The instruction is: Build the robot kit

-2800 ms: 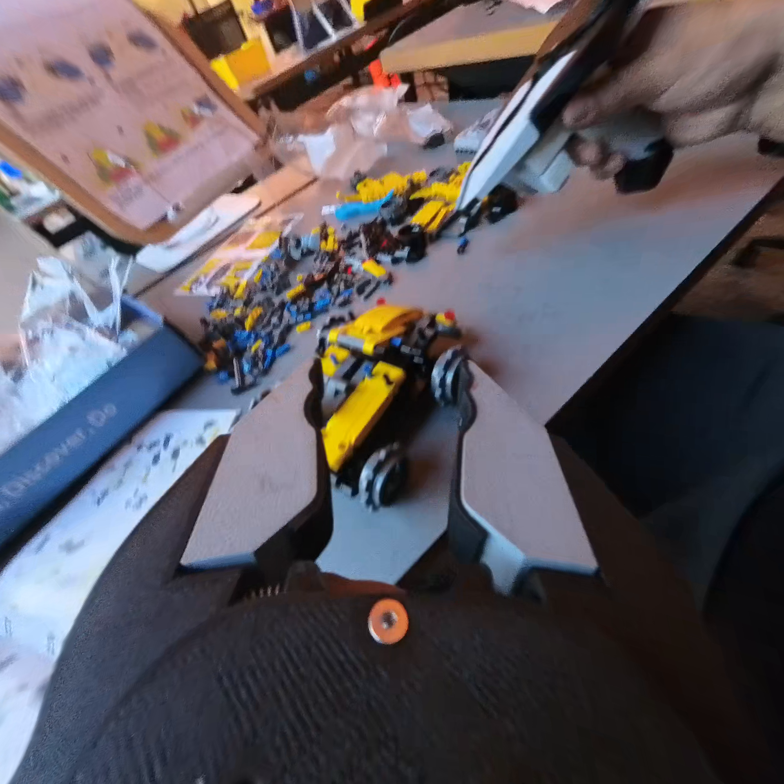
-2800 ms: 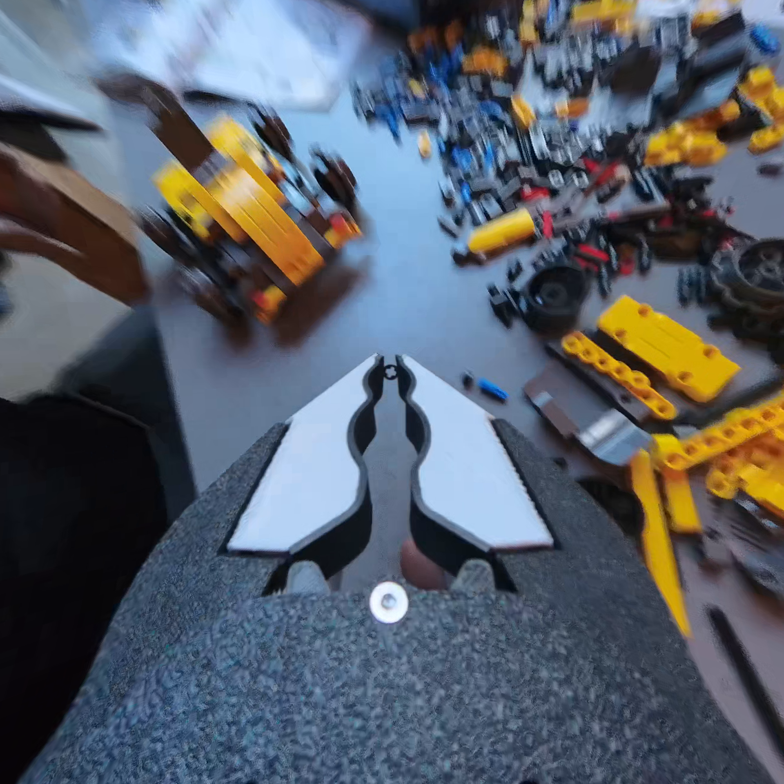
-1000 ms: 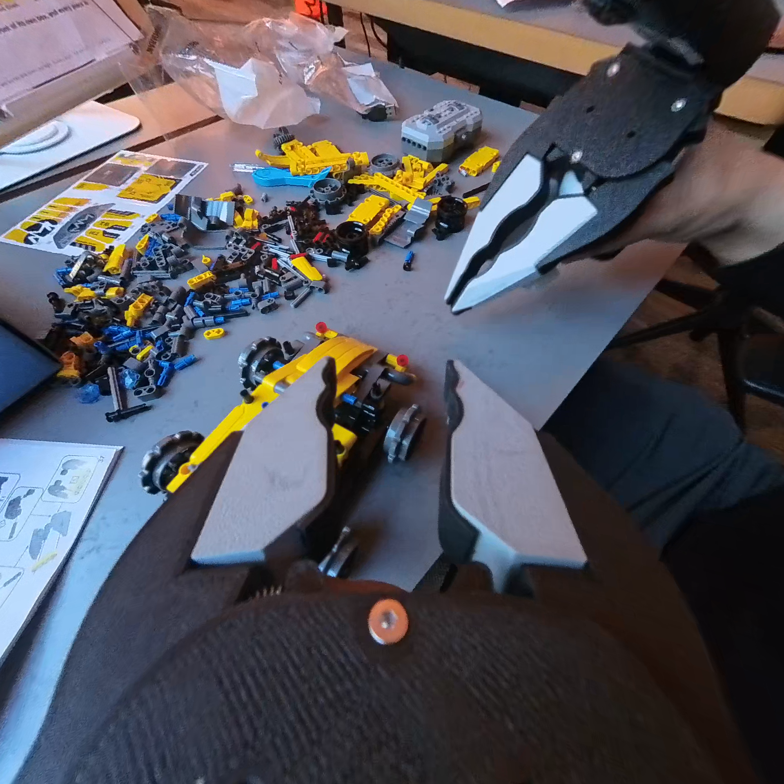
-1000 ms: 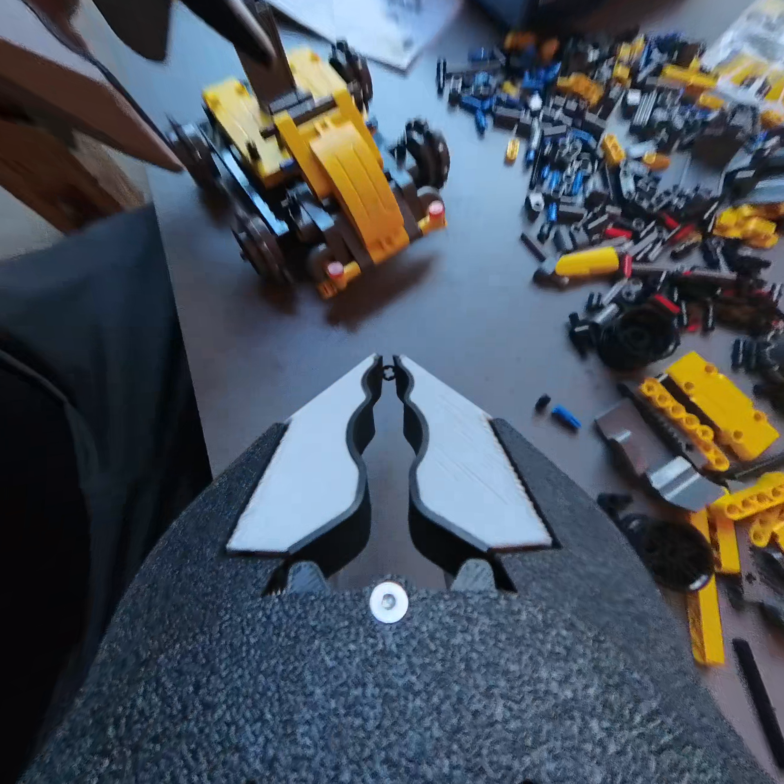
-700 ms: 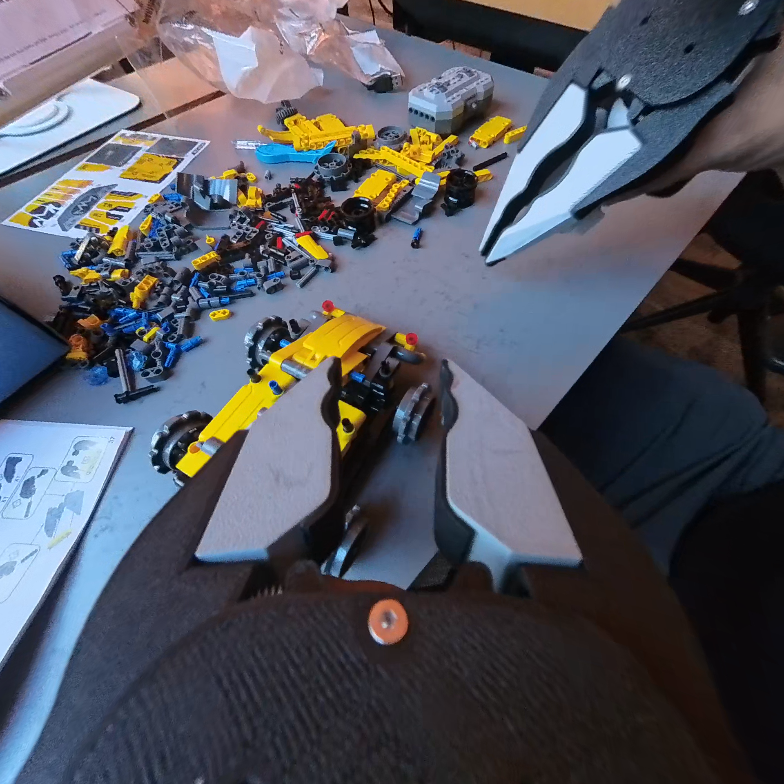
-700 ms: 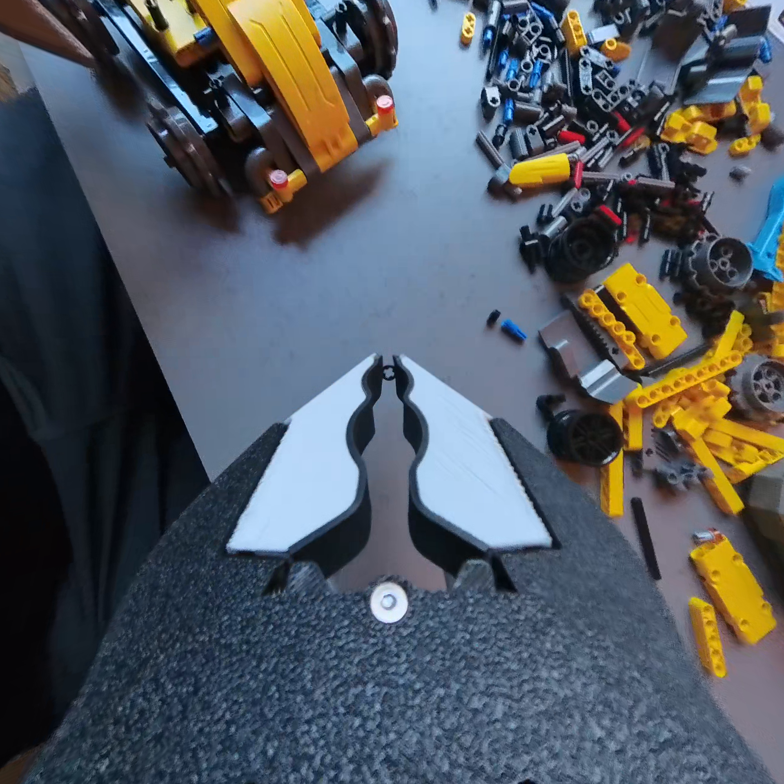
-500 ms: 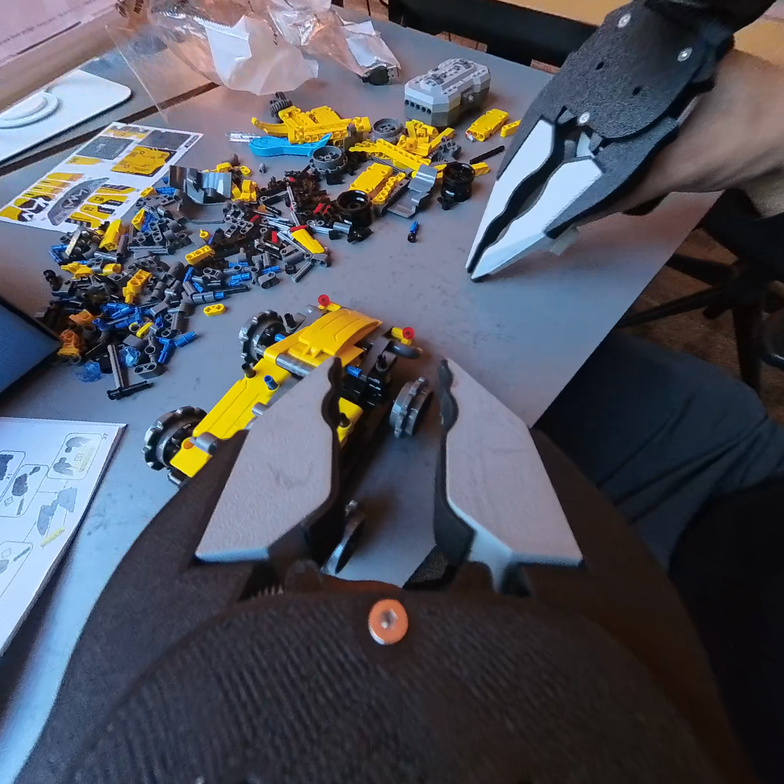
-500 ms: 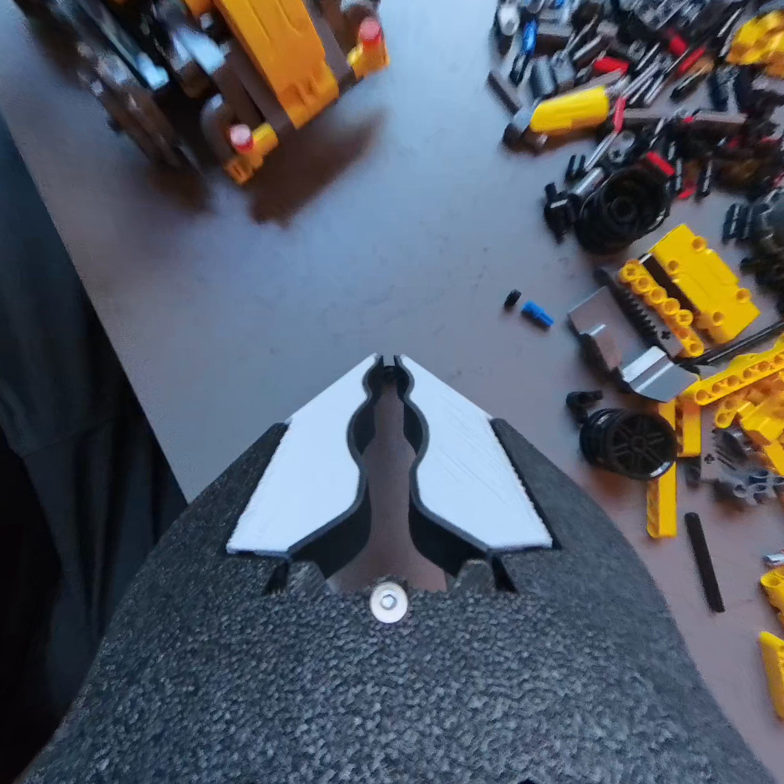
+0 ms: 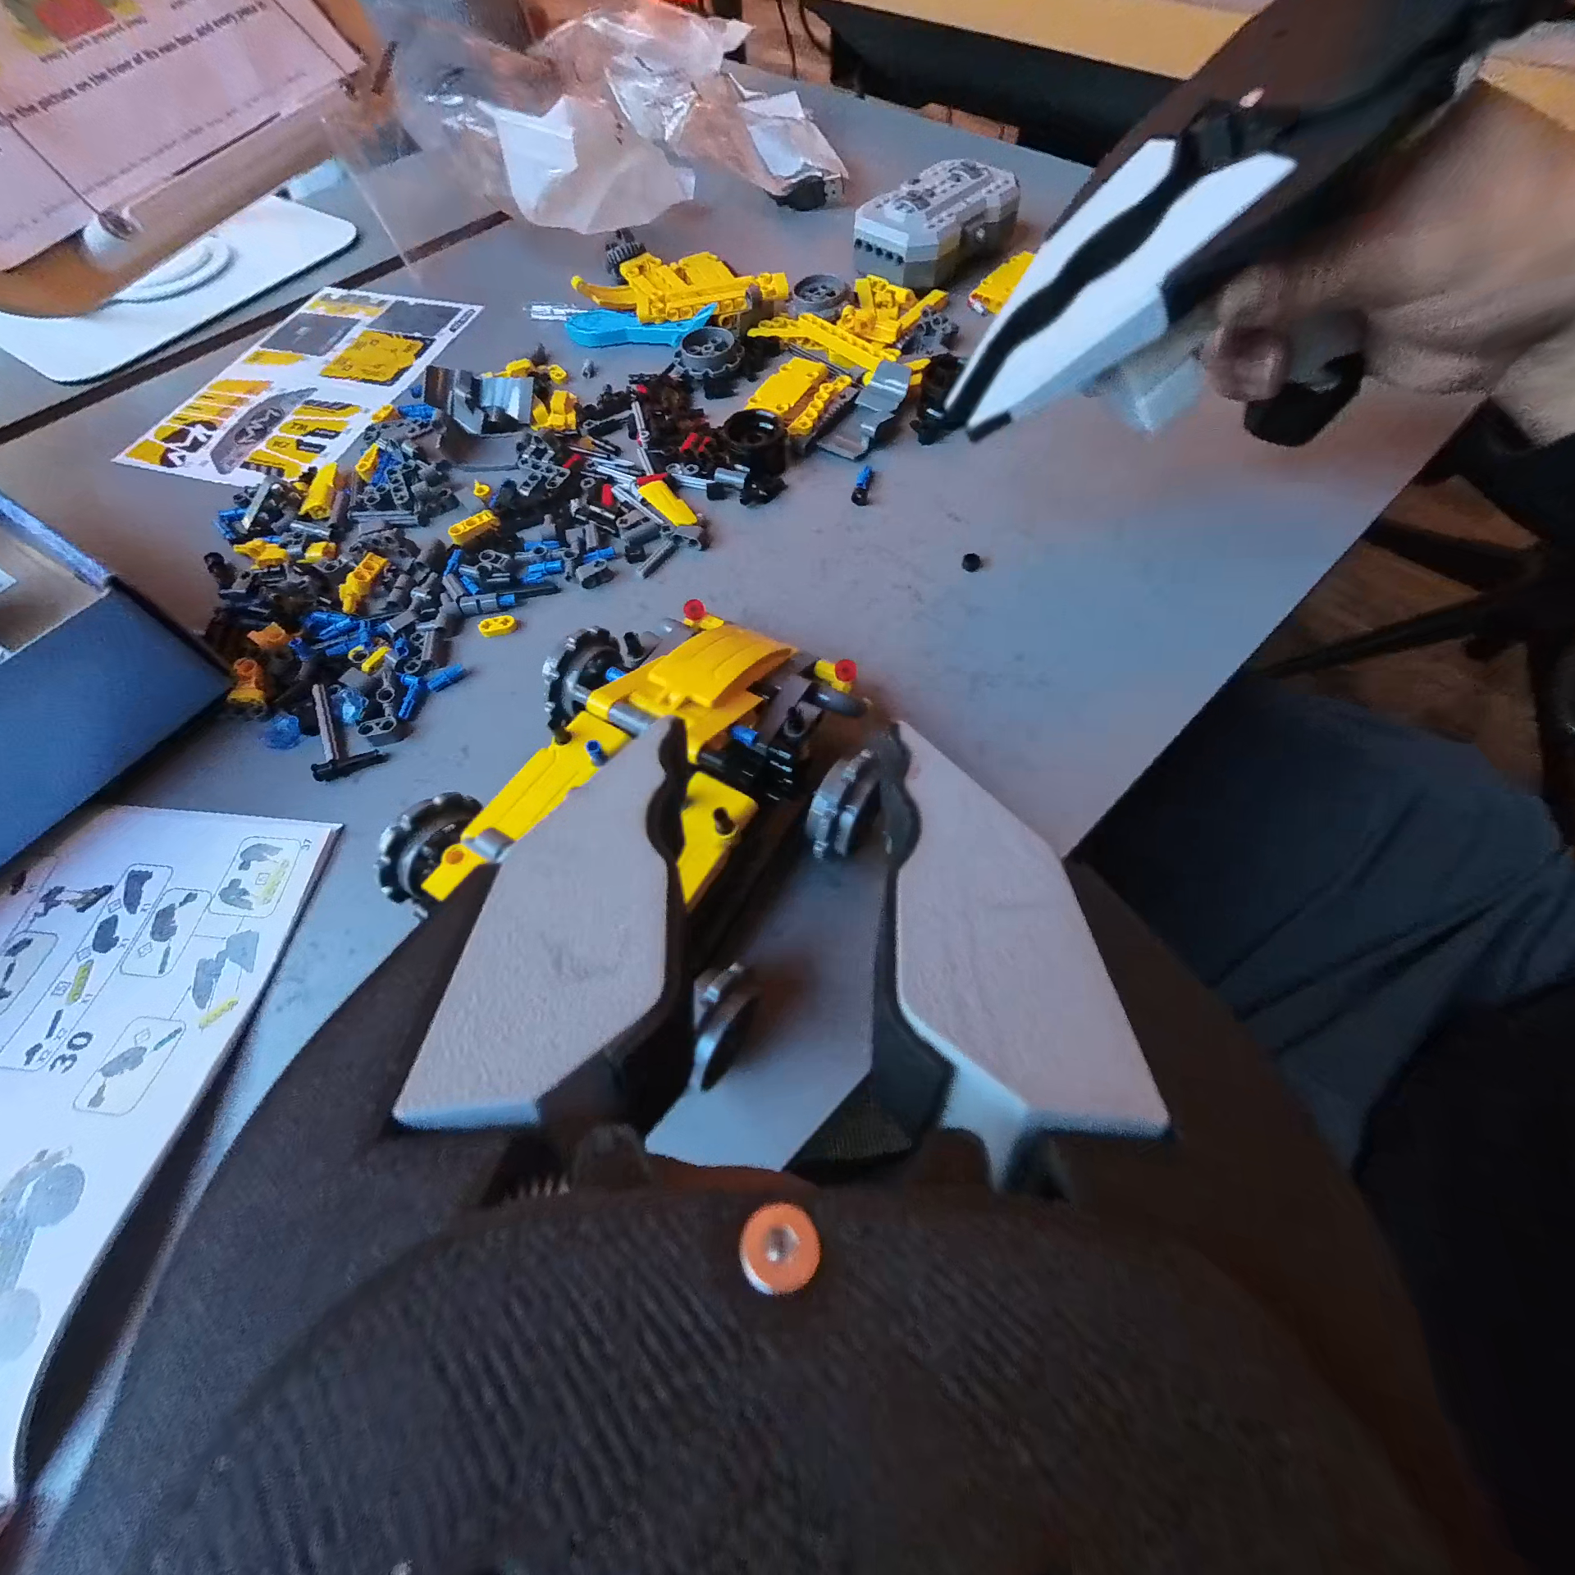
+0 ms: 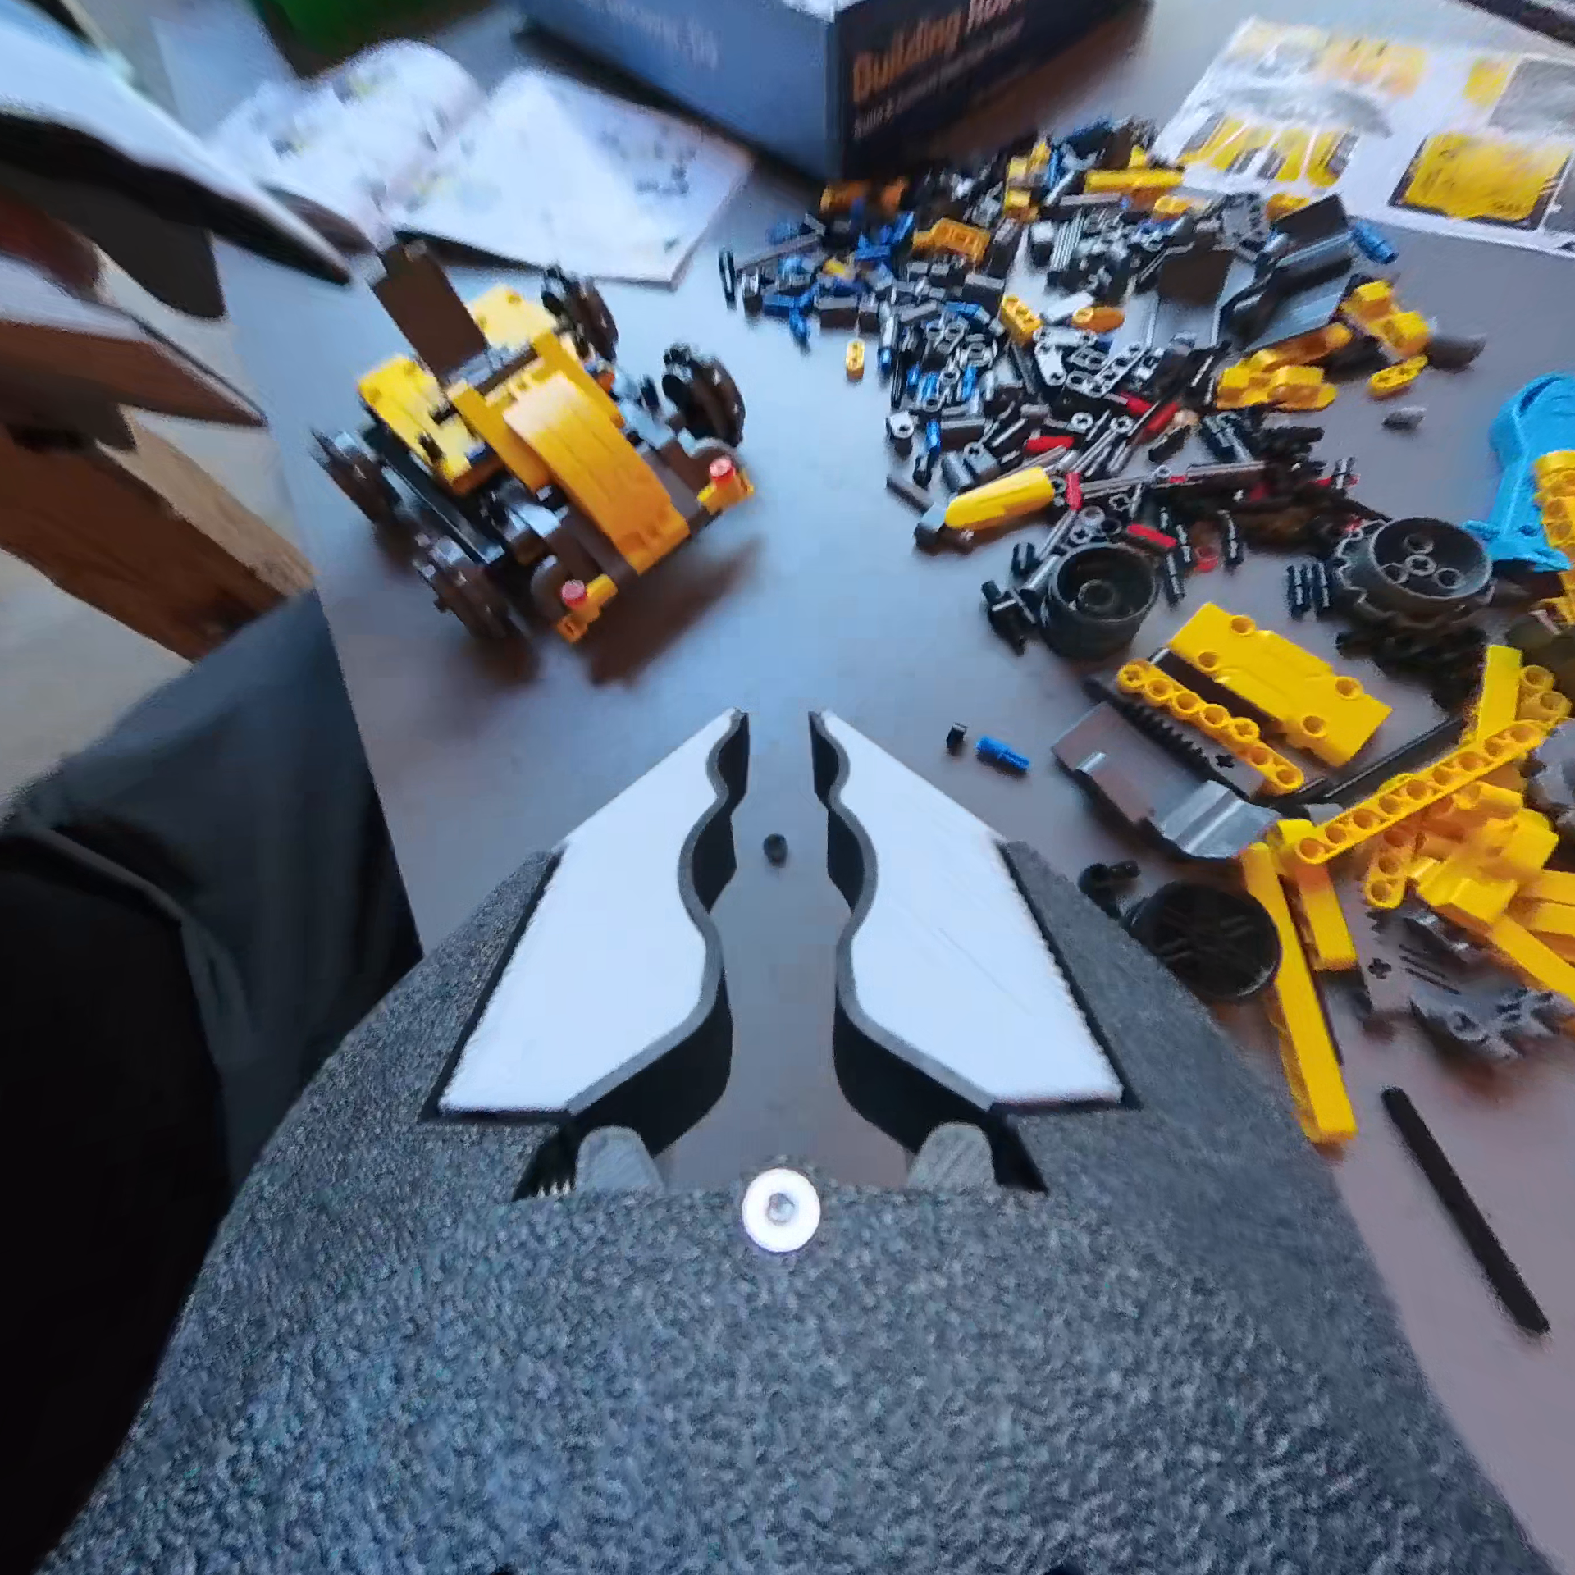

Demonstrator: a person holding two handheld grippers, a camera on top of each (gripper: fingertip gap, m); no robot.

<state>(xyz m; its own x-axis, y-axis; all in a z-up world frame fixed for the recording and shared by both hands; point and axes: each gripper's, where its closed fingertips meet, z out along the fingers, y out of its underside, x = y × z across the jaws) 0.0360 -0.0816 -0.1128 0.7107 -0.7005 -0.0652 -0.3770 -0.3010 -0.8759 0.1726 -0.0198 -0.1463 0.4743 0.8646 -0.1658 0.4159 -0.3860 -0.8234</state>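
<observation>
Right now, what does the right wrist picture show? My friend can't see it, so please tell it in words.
The right tool, open, hangs over a grey table with a tiny black piece lying between its fingers. A half-built yellow toy car sits ahead to the left, and a heap of loose building pieces spreads to the right.
</observation>
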